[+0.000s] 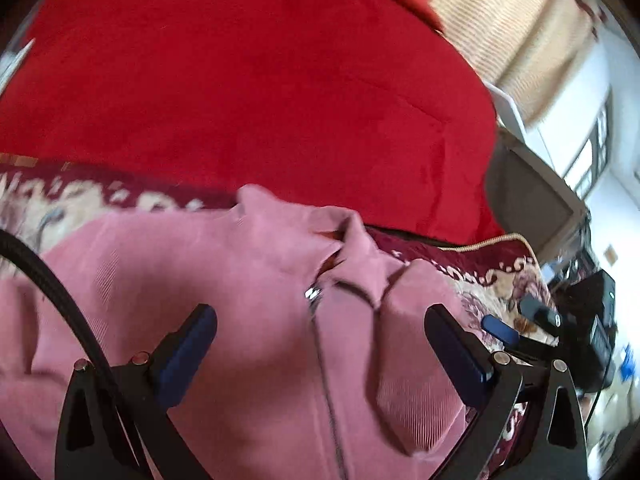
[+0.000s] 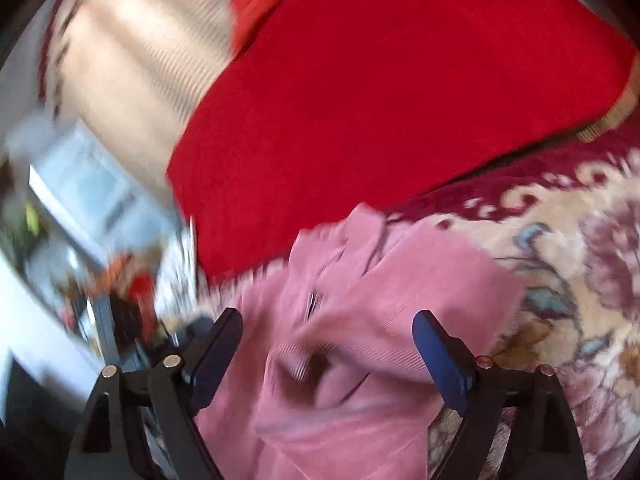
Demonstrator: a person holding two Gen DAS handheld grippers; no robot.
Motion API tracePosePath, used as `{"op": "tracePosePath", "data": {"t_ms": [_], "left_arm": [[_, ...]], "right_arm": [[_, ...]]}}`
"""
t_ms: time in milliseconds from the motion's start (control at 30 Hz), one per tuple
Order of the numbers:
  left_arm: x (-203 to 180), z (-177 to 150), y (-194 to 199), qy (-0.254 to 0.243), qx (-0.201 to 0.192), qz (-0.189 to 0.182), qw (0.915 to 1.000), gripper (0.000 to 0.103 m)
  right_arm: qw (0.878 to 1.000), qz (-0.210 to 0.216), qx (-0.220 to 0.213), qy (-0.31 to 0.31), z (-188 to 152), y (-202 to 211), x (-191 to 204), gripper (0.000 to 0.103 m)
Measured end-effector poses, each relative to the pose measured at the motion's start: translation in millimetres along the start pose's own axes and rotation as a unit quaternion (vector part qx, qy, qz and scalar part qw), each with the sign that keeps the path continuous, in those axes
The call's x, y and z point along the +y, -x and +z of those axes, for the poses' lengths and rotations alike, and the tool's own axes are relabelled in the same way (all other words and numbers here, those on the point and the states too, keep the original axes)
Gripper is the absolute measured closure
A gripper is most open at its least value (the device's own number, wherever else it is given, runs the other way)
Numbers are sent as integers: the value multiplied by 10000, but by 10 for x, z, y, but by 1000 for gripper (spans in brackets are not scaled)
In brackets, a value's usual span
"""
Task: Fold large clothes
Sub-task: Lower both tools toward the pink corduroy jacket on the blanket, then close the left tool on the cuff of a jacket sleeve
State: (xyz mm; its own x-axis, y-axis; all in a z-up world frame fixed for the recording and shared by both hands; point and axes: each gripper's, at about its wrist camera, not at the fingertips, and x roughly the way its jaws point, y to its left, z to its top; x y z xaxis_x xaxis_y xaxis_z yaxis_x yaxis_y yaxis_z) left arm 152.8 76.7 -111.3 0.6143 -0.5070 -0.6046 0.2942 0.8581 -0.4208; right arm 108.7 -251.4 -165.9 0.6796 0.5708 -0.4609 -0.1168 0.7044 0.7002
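A pink corduroy zip-up jacket (image 1: 240, 288) lies on a floral cover, its collar and zip pull (image 1: 314, 293) facing away from me. My left gripper (image 1: 320, 322) hovers just above the jacket's front, jaws wide apart, with nothing pinched between the blue pads. In the right wrist view the same pink jacket (image 2: 360, 320) lies crumpled and blurred beneath my right gripper (image 2: 328, 326), whose jaws stand wide with cloth below them but not pressed. The right gripper's blue finger (image 1: 500, 330) shows at the jacket's right edge in the left wrist view.
A red blanket (image 1: 248, 80) covers the surface behind the jacket. The floral maroon and cream cover (image 2: 560, 264) spreads under and to the side of it. A cream striped curtain (image 1: 504, 20), a window and grey furniture (image 1: 528, 196) stand beyond the edge.
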Motion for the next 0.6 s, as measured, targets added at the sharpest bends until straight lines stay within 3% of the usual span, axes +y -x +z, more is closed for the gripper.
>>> {"op": "tracePosePath", "data": {"t_ms": [133,333,467,533,600], "left_arm": [[-278,299,-284,-355,213,-237,9989,0],[-736,574,-1036,-816,1311,-437,9870,0],[-1073,539,-1425,-1390,1788,-216,9738,0],[-1169,480,-1599,-1705,2023,108,9643,0],[-1163,424,-1734,-1773,2296,172,9568,4]], "right_arm": [[9942,195,-458,-953,98,69,-318,15],[9786,-47,-855,-1870,190,142,-744,15],[9636,-96,-999,-2476,273,178,-1066,15],[9566,-46,-1067,-2711,284,206,-1180,15],[9517,-18,-1120,-2859,290,221,-1250,15]]}}
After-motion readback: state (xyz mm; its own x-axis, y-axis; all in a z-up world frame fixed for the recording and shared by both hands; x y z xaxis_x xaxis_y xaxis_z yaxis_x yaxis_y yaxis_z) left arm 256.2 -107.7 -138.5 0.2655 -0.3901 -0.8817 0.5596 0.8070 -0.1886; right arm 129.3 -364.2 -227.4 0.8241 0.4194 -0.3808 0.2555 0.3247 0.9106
